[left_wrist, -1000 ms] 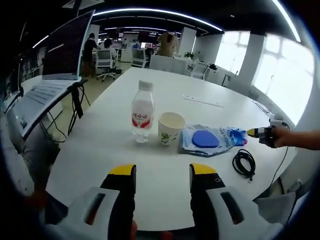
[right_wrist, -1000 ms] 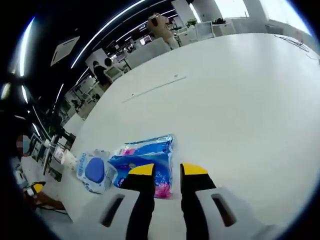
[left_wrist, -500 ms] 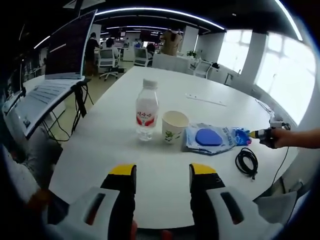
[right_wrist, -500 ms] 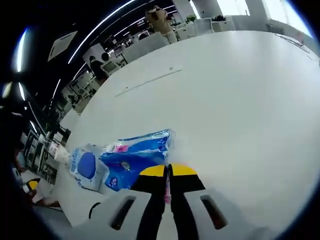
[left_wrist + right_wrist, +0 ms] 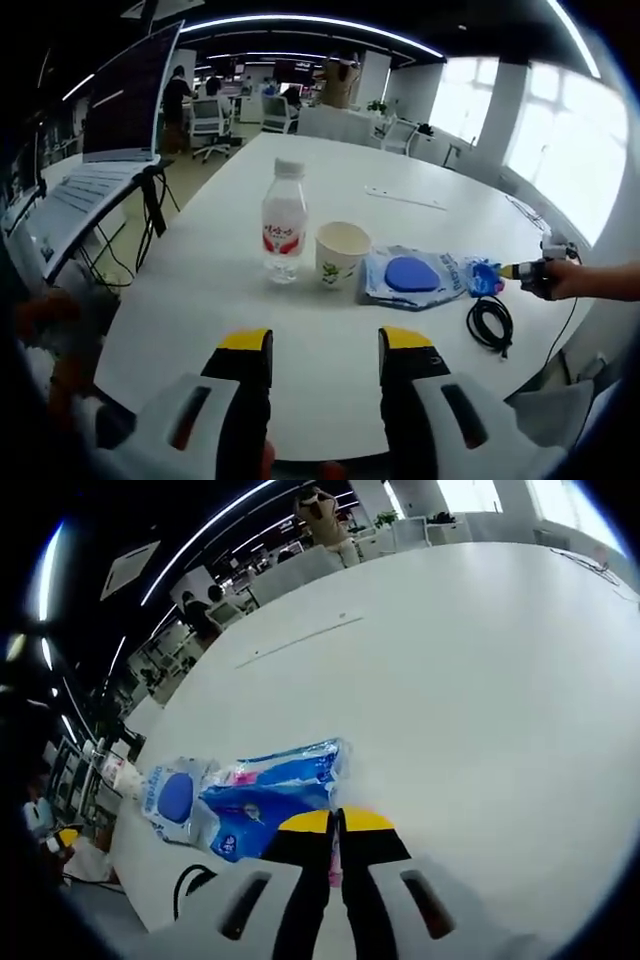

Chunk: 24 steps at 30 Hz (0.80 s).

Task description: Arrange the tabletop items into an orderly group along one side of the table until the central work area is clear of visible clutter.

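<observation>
Looking along the left tool, jaws apart over the near edge of the white surface: water bottle, paper cup and blue packet in a row, black cable coiled near right. Seen in the right gripper view, right tool pinched shut on the blue packet's pink edge, packet lying flat, cable at lower left.
</observation>
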{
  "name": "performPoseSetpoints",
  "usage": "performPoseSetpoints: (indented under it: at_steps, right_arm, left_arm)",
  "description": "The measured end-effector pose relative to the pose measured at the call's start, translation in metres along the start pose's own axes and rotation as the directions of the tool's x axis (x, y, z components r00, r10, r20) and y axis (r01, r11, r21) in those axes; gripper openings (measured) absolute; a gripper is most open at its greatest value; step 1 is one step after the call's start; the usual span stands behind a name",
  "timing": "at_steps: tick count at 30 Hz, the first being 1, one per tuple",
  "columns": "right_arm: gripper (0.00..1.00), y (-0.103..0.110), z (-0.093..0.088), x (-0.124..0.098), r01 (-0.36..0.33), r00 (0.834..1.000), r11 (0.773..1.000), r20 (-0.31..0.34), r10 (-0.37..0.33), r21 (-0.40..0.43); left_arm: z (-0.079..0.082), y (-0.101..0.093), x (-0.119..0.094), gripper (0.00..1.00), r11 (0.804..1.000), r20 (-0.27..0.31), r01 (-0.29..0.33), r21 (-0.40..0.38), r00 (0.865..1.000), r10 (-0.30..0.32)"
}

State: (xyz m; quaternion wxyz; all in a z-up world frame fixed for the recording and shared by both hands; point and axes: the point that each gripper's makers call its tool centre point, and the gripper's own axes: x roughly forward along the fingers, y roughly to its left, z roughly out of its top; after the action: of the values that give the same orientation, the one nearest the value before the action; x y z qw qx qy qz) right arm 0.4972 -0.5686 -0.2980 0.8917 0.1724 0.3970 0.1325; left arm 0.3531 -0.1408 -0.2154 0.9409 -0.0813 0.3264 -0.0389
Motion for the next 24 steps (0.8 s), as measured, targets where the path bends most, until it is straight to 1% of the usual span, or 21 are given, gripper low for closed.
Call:
performPoseSetpoints:
  at_steps: [3,7,10,13,24]
  right_arm:
    - [0.01,0.001,0.001,0.0,0.006,1.0,1.0,0.0,-0.006,-0.007]
    - [0.03,0.0,0.005,-0.002,0.01,1.0,1.0,0.014,-0.01,0.014]
    - [0.05,-0.001,0.003,-0.003,0.013,1.0,1.0,0.008,-0.013,0.017]
    - [0.06,-0.001,0.001,-0.008,0.019,1.0,1.0,0.007,-0.019,0.018]
    - [0.09,0.004,0.003,-0.023,0.021,0.999,1.0,0.025,-0.022,0.011]
  left_arm:
    - [0.0,0.0,-0.001,0.42,1.0,0.001,0.001,0.002,1.0,-0.001]
    - [0.0,0.002,-0.003,0.42,1.0,0.002,0.003,0.001,1.0,-0.003]
    - [0.0,0.003,-0.004,0.42,1.0,0.003,0.006,-0.001,1.0,-0.006]
    - [0.001,0.003,-0.004,0.42,1.0,0.006,0.012,-0.002,1.0,-0.012]
    - [0.007,0.001,0.002,0.42,0.999,0.017,0.048,0.014,0.999,-0.048]
